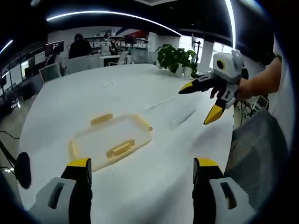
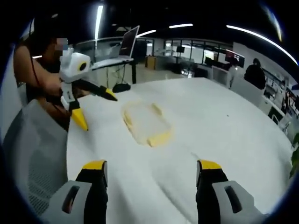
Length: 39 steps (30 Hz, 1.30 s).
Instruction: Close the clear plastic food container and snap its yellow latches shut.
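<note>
Big white table [image 1: 140,93] spans both views. Mesh office chair [image 1: 254,149] at the table edge, just right of the left gripper's right jaw. Clear plastic food container [image 1: 112,140] lies flat on the table, lid on, yellow latches [image 1: 120,149] sticking out at the edges; whether snapped down, cannot tell. It sits just ahead of the left gripper [image 1: 142,170], toward its left jaw, not touching. Left gripper jaws spread wide, nothing between them. Right gripper [image 1: 203,100] held in a hand [image 1: 245,86], up and right of the container, well apart from it, jaws splayed, empty. From the right gripper view the container [image 2: 145,122] is ahead of the right gripper [image 2: 152,170], left of centre, with the left gripper [image 2: 96,109] hanging just left of it. Potted plant [image 1: 176,58] on the table's far end.
</note>
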Motion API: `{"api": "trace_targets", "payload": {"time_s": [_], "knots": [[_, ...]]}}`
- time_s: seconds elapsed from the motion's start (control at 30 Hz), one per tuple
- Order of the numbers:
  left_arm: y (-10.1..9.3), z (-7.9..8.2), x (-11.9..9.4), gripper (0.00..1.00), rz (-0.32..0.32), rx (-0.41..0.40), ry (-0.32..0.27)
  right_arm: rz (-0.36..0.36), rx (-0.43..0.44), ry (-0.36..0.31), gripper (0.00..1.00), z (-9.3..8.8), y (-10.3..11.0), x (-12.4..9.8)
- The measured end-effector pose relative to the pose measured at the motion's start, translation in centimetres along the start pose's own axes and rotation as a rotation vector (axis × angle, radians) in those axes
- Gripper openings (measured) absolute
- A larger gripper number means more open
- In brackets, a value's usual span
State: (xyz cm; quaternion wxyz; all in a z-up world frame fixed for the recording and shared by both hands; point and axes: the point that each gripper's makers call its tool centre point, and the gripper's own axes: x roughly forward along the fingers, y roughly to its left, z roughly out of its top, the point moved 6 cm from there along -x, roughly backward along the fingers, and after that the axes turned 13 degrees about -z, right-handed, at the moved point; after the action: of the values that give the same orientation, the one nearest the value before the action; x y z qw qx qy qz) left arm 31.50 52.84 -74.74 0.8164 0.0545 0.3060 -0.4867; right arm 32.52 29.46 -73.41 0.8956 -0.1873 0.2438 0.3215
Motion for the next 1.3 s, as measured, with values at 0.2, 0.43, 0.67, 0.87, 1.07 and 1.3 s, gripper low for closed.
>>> {"api": "trace_targets", "payload": {"time_s": [0.2, 0.43, 0.67, 0.87, 1.07, 1.3], "knots": [[0.7, 0.0, -0.1, 0.90, -0.003, 0.023, 0.021, 0.007, 0.002, -0.004, 0.77, 0.4, -0.2, 0.7], [2.0, 0.1, 0.0, 0.89, 0.003, 0.031, 0.034, 0.031, -0.026, -0.003, 0.77, 0.9, -0.4, 1.9], [3.1, 0.4, -0.1, 0.88, 0.002, 0.046, 0.046, 0.048, -0.060, 0.002, 0.74, 1.2, -0.8, 2.8], [4.3, 0.5, -0.1, 0.88, 0.012, 0.058, 0.060, 0.053, -0.078, 0.003, 0.74, 1.4, -1.1, 3.6], [4.8, 0.2, 0.0, 0.88, 0.002, 0.091, 0.097, 0.064, -0.093, 0.007, 0.73, 1.6, -1.2, 4.3], [5.7, 0.2, -0.1, 0.87, -0.008, 0.125, 0.128, 0.087, -0.129, 0.016, 0.73, 2.0, -1.2, 5.3]]}}
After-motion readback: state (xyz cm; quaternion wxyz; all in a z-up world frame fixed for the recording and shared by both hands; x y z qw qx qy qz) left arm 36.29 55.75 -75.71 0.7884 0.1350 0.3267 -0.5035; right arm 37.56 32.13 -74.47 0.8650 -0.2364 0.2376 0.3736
